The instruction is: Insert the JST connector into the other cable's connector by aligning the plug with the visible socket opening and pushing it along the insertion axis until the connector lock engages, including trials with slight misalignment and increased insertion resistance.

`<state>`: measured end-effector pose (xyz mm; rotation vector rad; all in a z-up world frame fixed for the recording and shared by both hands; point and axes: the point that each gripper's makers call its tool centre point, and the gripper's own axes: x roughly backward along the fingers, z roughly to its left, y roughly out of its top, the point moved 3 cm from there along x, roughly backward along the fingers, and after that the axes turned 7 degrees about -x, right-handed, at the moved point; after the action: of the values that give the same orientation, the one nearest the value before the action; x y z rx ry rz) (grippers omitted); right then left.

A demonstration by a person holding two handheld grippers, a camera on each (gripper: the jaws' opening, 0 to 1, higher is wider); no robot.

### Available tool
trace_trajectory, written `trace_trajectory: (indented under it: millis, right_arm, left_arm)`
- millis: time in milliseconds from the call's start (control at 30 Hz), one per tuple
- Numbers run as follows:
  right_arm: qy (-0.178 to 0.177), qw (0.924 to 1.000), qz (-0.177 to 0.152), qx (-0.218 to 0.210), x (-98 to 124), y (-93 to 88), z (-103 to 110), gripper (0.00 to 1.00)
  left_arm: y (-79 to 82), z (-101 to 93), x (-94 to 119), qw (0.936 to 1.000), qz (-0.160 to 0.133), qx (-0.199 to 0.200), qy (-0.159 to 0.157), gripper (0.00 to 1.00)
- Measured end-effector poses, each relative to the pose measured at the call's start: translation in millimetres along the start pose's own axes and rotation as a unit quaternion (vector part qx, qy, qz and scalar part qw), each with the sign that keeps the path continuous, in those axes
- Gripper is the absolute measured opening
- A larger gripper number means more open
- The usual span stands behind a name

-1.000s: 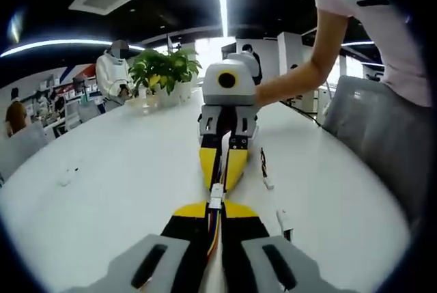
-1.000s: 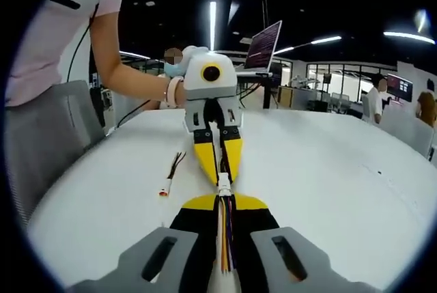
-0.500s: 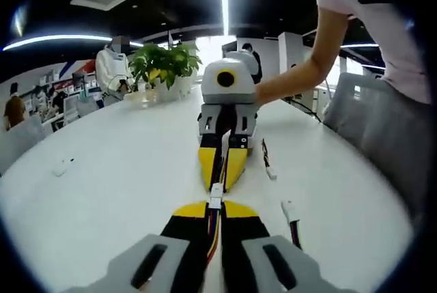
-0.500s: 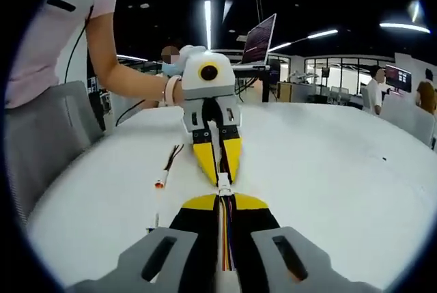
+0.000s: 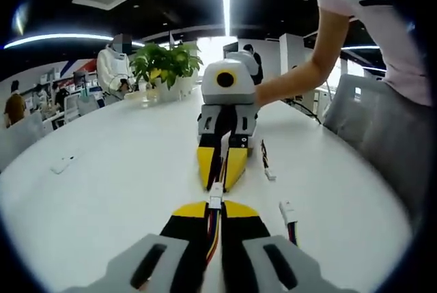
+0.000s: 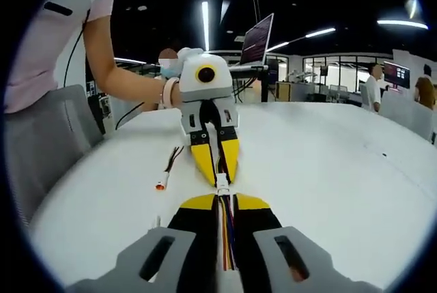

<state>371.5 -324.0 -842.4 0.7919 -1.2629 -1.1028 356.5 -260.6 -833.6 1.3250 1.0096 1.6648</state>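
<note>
Over the white worktop (image 5: 102, 170) the two grippers face each other tip to tip, with the small white connector (image 5: 216, 195) caught between them. In the left gripper view, the left gripper (image 5: 216, 205) has its yellow-tipped fingers (image 5: 189, 210) clenched on a bundle of coloured wires (image 5: 213, 228) that runs up to the connector, and the right gripper (image 5: 220, 182) comes in opposite, its own yellow fingers pinched together on the far side of the same joint. The right gripper view shows the mirror of this: the right gripper (image 6: 223, 199) grasping its multicoloured cable (image 6: 226, 235), the white connector (image 6: 222, 185) at its tips, and the left gripper (image 6: 217, 178) meeting it head on. Whether the two connector halves are fully seated is too small to tell. Two spare cables lie loose on the worktop beside the grippers: one with a white plug (image 5: 286, 212) and another thin one (image 5: 266, 164) a little further along. A person in a pink top (image 5: 382, 26) stands at the worktop's edge, a forearm (image 5: 300, 74) reaching to the right gripper. A potted plant (image 5: 164, 67) stands at the far end of the worktop.
</note>
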Motion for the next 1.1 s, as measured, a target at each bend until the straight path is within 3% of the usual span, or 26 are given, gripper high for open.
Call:
trace_trajectory:
  millis: [167,267,400,733,900,1100]
  right_arm:
    - [-0.004,1.0,-0.002,-0.002,2,0.6,-2,0.07]
    - [-0.01,0.9993,-0.021,-0.028,4,7.4,-2,0.1]
    - [-0.009,0.9991,-0.032,-0.028,8,12.8,-3,0.09]
    - [0.0,0.9995,-0.028,-0.016,16,24.6,24,0.09]
    - [0.004,0.9996,-0.022,-0.016,24,22.5,36,0.09]
    - [0.009,0.9997,-0.011,-0.02,31,15.6,48,0.1]
  left_arm:
    - [-0.3,0.0,0,0.9999,-0.001,0.013,0.0,0.02]
    - [-0.2,-0.1,0,0.9998,0.001,0.018,0.0,0.05]
    - [-0.1,-0.1,1,0.9998,0.005,0.02,0.0,0.06]
    - [18.9,2.1,11,0.9996,-0.018,0.016,0.018,0.06]
    - [29.1,-10.0,14,0.9998,-0.019,0.0,0.005,0.06]
    - [29.5,-22.5,22,0.9999,-0.01,-0.002,0.0,0.06]
